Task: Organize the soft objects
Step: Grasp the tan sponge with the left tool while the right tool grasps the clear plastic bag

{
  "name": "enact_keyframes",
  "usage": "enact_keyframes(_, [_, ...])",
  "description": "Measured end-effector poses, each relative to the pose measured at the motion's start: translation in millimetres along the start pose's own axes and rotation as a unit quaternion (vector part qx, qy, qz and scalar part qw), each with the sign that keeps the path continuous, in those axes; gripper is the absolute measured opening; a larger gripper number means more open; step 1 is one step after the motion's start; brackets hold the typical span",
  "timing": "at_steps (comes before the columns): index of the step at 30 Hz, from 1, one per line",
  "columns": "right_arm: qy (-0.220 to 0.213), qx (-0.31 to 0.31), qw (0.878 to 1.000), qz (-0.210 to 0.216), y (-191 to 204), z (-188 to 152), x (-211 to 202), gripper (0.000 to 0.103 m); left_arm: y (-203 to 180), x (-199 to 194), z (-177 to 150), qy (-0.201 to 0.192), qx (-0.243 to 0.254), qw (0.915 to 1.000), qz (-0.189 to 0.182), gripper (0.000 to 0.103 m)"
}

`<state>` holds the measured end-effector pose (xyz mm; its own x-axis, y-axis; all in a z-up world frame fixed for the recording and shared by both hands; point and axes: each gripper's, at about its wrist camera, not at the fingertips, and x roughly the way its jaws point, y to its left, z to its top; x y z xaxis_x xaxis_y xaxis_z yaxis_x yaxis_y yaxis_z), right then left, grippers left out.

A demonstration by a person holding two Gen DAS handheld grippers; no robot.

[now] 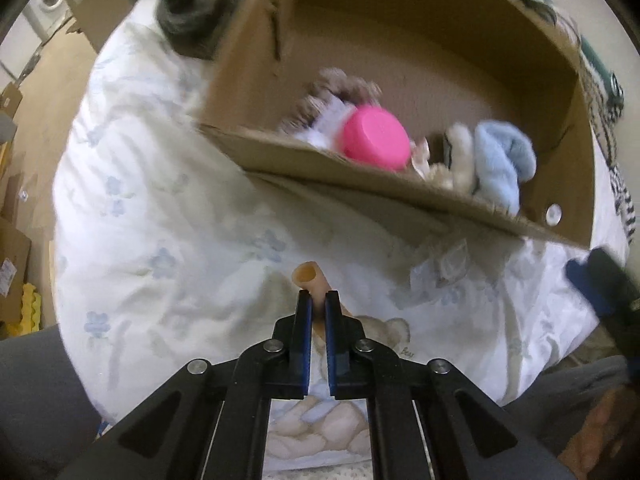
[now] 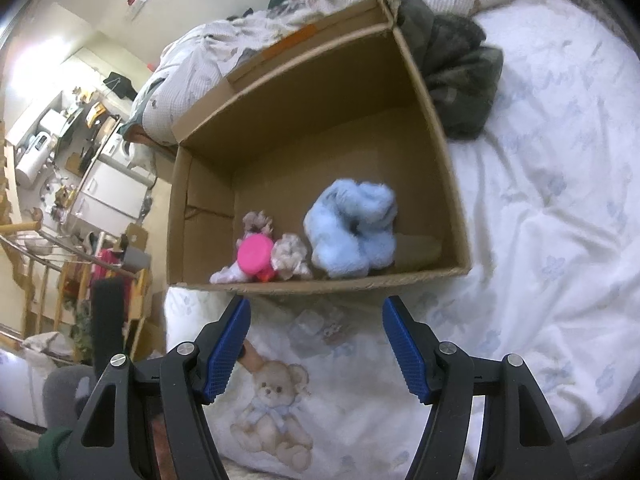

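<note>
Right wrist view: a bed covered by a white quilt printed with pale blue flowers and a teddy bear (image 2: 520, 208) fills most of the frame. On it stands an open brown cardboard box (image 2: 436, 128), its near wall just beyond the tongs. A dark grey-green fleece garment (image 2: 460, 76) lies crumpled on the quilt against the box's far right corner. Inside the box, towards the near wall, sit a fluffy light blue soft item (image 2: 352, 228), a small beige plush toy (image 2: 290, 258) just left of it, and a bright pink round plastic piece (image 2: 254, 254) touching the plush, with white fabric below it. The right tongs (image 2: 316, 344) stand wide apart with blue ribbed pads, holding nothing, above the quilt short of the box.

Left wrist view, somewhat blurred: the same box (image 1: 360, 172) lies ahead on the quilt (image 1: 160, 200), with the pink piece (image 1: 376, 136), the beige plush (image 1: 456, 160) and the blue item (image 1: 504, 164) visible over its near rim. The left tongs (image 1: 318, 316) are almost closed, pinching a short tan flexible tube (image 1: 310, 280) whose open end projects beyond the tips, above the quilt and short of the box. A blue pad of the right tongs (image 1: 588, 284) shows at the right edge.
</note>
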<state>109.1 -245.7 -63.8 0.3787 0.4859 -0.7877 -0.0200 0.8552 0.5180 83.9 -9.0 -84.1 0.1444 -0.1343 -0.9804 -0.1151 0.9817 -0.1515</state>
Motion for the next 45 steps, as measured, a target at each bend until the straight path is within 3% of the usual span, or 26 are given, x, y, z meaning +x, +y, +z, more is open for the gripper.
enact_keyframes(6, [0.044,0.001,0.999,-0.005,3.9,-2.1,28.0,0.072,15.3,-16.9,5.6,-0.012,-0.020,0.9997,-0.002,0.006])
enact_keyframes(16, [0.119,-0.066,0.988,-0.078,31.0,-4.7,96.6,0.074,29.5,-18.0,4.2,-0.020,-0.005,0.9997,0.012,0.006])
enact_keyframes(23, [0.136,-0.117,0.976,-0.120,44.2,-9.0,123.9,0.077,21.7,-16.0,7.4,-0.021,0.002,0.9997,0.014,0.006])
enact_keyframes(27, [0.133,-0.125,0.976,-0.118,46.0,-9.1,128.9,0.076,18.7,-12.3,10.2,-0.018,0.002,0.9996,0.021,0.006])
enact_keyframes(29, [0.131,-0.131,0.975,-0.118,47.2,-9.0,128.8,0.054,17.7,-10.8,10.8,-0.017,0.000,0.9996,0.024,0.006])
enact_keyframes(32, [0.134,-0.131,0.976,-0.112,47.1,-8.7,127.1,0.037,15.7,-10.2,12.0,-0.017,-0.001,0.9995,0.028,0.006])
enact_keyframes(38, [0.131,-0.140,0.976,-0.101,46.2,-11.5,114.7,0.025,14.6,-10.1,11.7,-0.020,0.000,0.9993,0.031,0.006])
enact_keyframes(45, [0.125,-0.142,0.978,-0.086,54.4,-22.8,101.8,0.024,19.5,-11.3,12.1,-0.023,-0.007,0.9988,0.042,0.006])
